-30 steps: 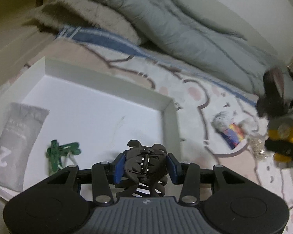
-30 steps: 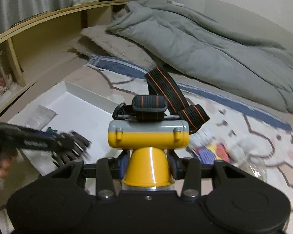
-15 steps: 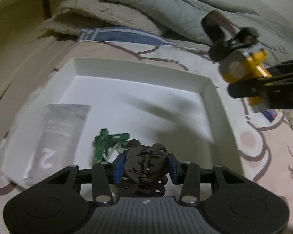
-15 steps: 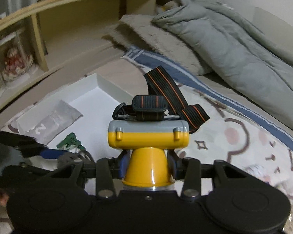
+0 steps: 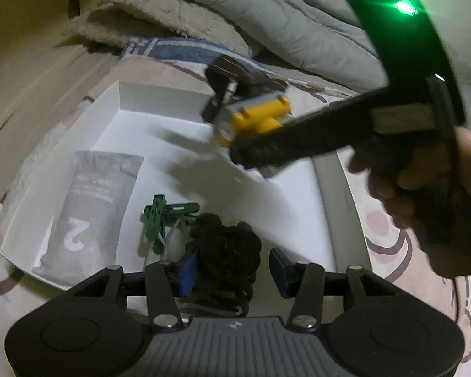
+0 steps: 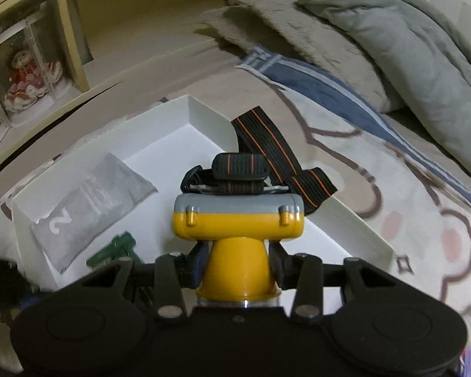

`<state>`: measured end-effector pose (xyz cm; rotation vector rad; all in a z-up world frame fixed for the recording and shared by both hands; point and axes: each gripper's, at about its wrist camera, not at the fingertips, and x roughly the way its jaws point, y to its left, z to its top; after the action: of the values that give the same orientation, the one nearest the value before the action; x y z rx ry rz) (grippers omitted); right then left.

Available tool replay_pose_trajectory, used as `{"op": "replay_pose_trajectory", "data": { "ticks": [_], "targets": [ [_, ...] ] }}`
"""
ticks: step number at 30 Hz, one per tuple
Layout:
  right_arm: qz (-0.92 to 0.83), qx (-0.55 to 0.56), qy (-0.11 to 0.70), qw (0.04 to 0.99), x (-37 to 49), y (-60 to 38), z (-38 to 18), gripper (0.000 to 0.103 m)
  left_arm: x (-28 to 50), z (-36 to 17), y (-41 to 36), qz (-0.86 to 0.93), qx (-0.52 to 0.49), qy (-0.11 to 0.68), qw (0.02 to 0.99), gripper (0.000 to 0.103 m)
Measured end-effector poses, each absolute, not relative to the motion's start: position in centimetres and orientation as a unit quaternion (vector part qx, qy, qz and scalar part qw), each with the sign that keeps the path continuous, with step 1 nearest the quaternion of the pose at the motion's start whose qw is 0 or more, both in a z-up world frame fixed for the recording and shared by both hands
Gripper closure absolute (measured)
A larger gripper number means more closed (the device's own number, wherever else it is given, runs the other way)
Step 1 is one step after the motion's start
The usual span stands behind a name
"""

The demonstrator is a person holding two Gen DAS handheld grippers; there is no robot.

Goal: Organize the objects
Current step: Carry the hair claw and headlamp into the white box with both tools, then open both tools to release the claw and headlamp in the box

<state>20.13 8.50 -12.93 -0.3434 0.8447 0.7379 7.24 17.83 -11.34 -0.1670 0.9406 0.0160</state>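
A: How's the left gripper (image 5: pixel 232 270) looking?

B: Pointing steeply down. Its jaws have just been opening: the right blue pad is clearly off the black hair claw (image 5: pixel 226 245), which sits between them by the left pad.

A: And the right gripper (image 6: pixel 237 270)?

B: Angled down too, pads pressed on the neck of the yellow headlamp (image 6: pixel 238 220). A hand (image 5: pixel 430 194) wraps its handle.

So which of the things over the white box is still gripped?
The yellow headlamp, clamped by the right gripper; the black hair claw sits loose between the left's opened pads.
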Motion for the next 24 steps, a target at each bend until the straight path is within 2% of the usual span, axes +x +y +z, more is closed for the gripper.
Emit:
{"op": "replay_pose_trajectory", "data": {
  "ticks": [3,7,20,24],
  "targets": [
    [0.347,-0.166,0.405,0.830,21.0,9.9,-13.6,0.059,7.3,-11.4,18.1,0.006,-0.083,0.454,0.887,0.053],
    [0.320,-0.161,0.399,0.844,21.2,9.6,-13.7,0.038,7.3,-11.2,18.6,0.003,-0.092,0.451,0.888,0.053],
    [0.328,-0.122,0.404,0.845,19.3,4.6,-10.0,0.038,7.1,-9.4,18.7,0.014,-0.092,0.444,0.891,0.053],
    [0.332,-0.120,0.395,0.848,17.9,3.3,-8.9,0.038,6.7,-8.6,18.5,0.023,-0.087,0.446,0.890,0.049]
  ]
}}
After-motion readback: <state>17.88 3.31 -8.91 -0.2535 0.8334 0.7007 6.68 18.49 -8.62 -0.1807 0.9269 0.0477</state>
